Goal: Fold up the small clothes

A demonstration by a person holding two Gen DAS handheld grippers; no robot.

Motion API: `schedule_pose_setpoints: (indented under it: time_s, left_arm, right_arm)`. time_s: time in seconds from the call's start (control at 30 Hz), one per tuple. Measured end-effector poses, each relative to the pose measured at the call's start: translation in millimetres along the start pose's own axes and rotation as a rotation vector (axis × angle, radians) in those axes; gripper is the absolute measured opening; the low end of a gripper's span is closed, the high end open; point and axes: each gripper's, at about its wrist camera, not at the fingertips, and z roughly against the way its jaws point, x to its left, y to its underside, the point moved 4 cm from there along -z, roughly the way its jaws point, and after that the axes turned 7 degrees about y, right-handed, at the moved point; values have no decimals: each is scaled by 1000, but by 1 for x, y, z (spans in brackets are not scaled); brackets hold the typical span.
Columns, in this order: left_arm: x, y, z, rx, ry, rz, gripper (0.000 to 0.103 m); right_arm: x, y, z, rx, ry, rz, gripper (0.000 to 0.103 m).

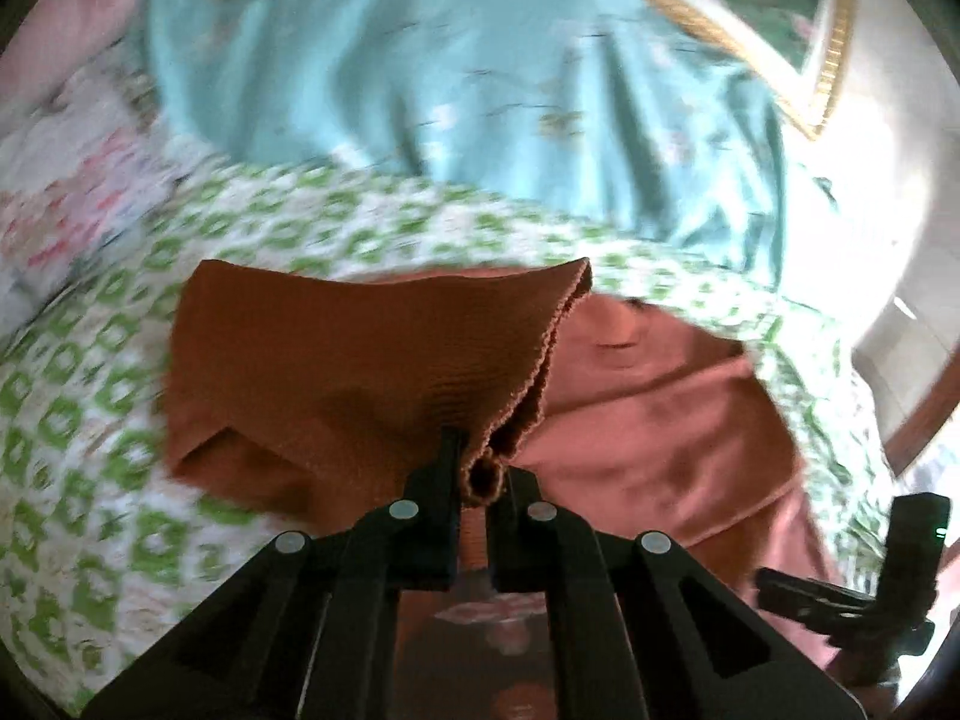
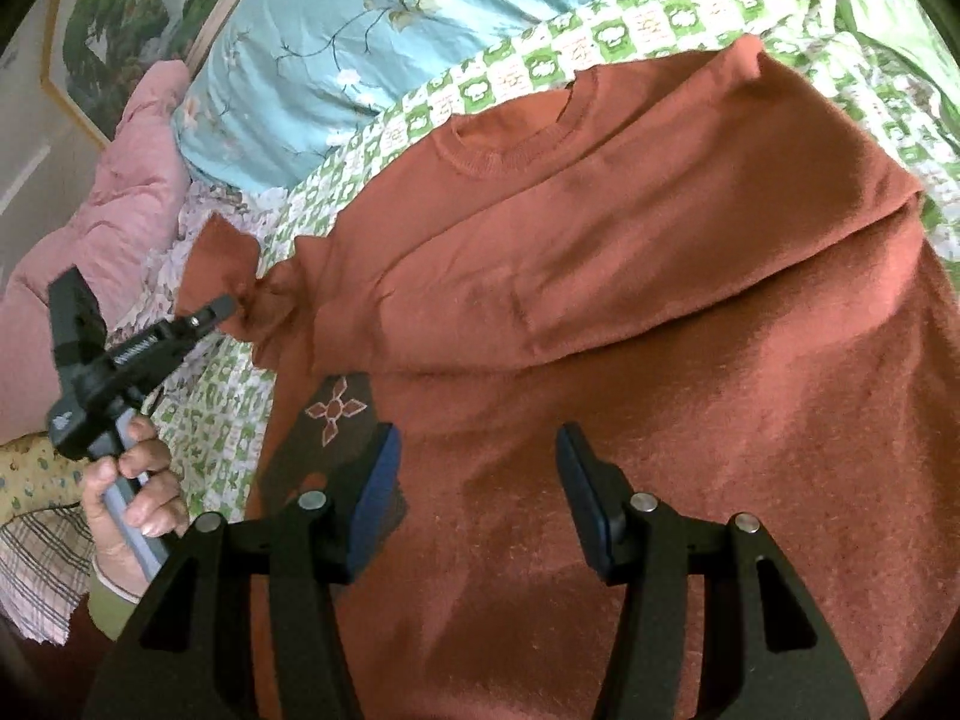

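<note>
A rust-orange sweater (image 2: 600, 276) lies spread on a bed, on a sheet with green and white squares (image 2: 516, 72), with its round neck opening toward the far side. Behind the sheet there is a light blue quilt with flower branches (image 2: 312, 60), and at the left a pink padded blanket (image 2: 102, 228). A framed picture (image 2: 132, 18) stands against the wall behind them. The left gripper (image 1: 477, 474) is clenched on the end of one sleeve (image 1: 360, 360); the ribbed cuff is bunched between the two black fingers, and the sleeve hangs from them, raised above the sheet. In the right wrist view the same gripper is seen from the side at the left edge, held by a hand (image 2: 129, 492) around a grey handle, with its tip pinching the gathered sleeve fabric beside the body of the sweater. The left wrist view is blurred, so the far part of the bed is not sharp there. The right gripper (image 2: 474, 492) is over the lower part of the sweater with its jaws apart and nothing between them; whether its fingers touch the fabric cannot be told. A dark patch with a pale cross-shaped flower (image 2: 336, 408) shows just left of its left finger.
</note>
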Motion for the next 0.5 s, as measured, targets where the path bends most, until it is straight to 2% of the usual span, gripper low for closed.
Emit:
schedule_pose_setpoints:
  time_s: [0.27,0.5]
  left_arm:
    - [-114,-5,-53,32,165,-116,4]
    - [-175,8,-125,115,257,-161,4]
  right_arm:
    - [-36,-9,43,-146,67,-79,55]
    - [-98,-11,83,-269,149,-241,51]
